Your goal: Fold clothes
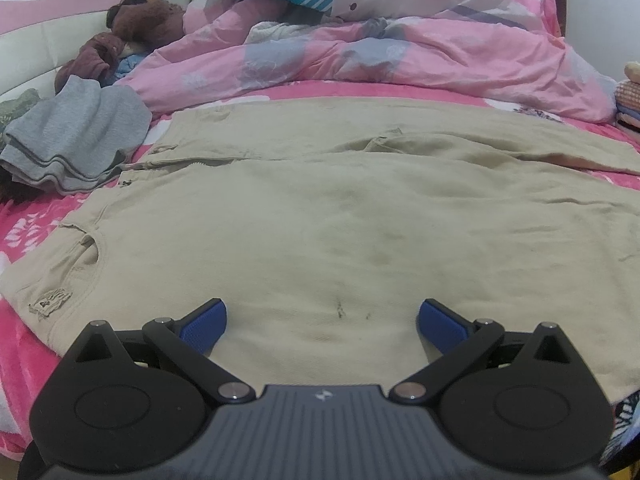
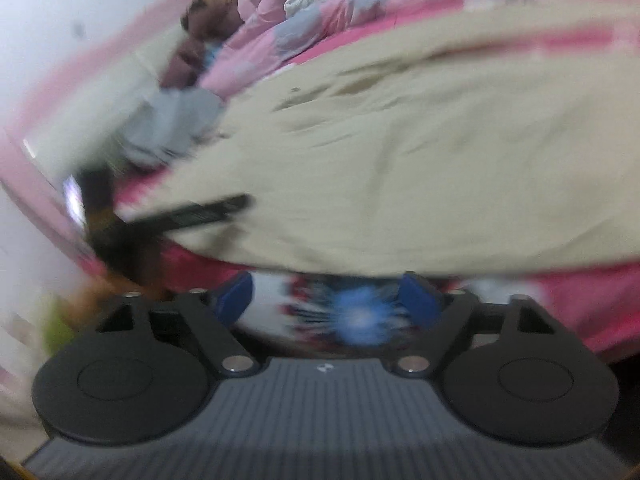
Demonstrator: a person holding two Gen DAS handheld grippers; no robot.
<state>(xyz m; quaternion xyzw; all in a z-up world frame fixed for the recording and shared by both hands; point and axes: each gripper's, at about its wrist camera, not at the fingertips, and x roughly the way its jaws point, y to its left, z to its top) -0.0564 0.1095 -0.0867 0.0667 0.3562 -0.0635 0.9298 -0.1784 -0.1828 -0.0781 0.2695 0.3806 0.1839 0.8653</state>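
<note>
A pair of beige trousers [image 1: 340, 208] lies spread flat across the pink bed, waistband to the left with a pocket opening near the left edge. My left gripper [image 1: 322, 320] hovers open just above the near part of the trousers, nothing between its blue pads. In the blurred right wrist view the same trousers [image 2: 400, 160] fill the middle. My right gripper [image 2: 326, 298] is open at the bed's near edge, below the trousers' hem, holding nothing. The dark shape of the left gripper [image 2: 180, 216] reaches over the cloth from the left.
A folded grey garment [image 1: 76, 144] lies at the left beside the trousers. A crumpled pink quilt [image 1: 360, 52] and a brown plush toy [image 1: 140, 12] fill the back of the bed. Stacked folded cloth [image 1: 628, 100] sits at the right edge. The pink patterned bedsheet [image 1: 24, 240] shows around the trousers.
</note>
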